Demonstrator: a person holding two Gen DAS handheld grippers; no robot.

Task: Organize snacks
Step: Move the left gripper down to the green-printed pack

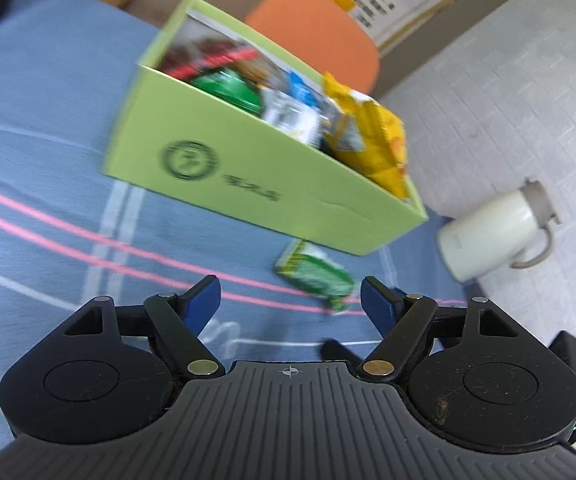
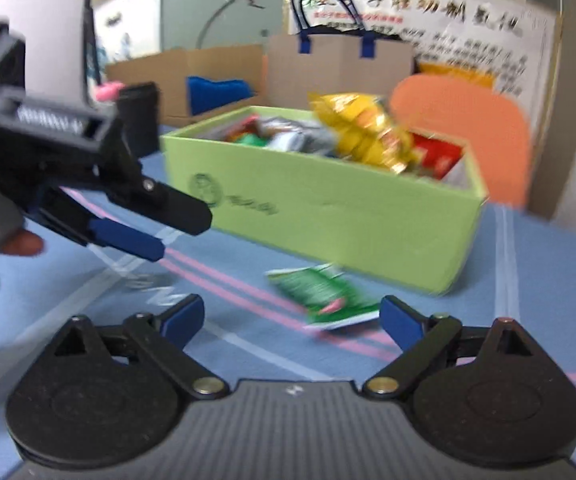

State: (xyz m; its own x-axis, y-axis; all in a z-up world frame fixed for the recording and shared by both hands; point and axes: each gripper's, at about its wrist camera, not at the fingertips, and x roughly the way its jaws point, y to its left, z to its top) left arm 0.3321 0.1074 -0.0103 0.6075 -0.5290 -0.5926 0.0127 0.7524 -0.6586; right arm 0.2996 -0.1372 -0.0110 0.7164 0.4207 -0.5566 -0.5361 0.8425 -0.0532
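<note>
A light green box (image 1: 248, 176) (image 2: 347, 220) stands on the blue striped cloth and holds several snack packets, with a yellow bag (image 1: 371, 136) (image 2: 363, 132) sticking up at one end. A small green snack packet (image 1: 315, 276) (image 2: 323, 296) lies on the cloth in front of the box. My left gripper (image 1: 289, 300) is open and empty, just short of the packet. My right gripper (image 2: 291, 316) is open and empty, with the packet lying just beyond its fingertips. The left gripper also shows at the left of the right wrist view (image 2: 128, 224).
A cream thermos jug (image 1: 495, 232) stands on the floor past the table edge. An orange chair (image 1: 319, 28) (image 2: 463, 136) sits behind the box. Cardboard boxes and a paper bag (image 2: 339, 68) stand further back. A black cylinder (image 2: 140, 116) stands on the table.
</note>
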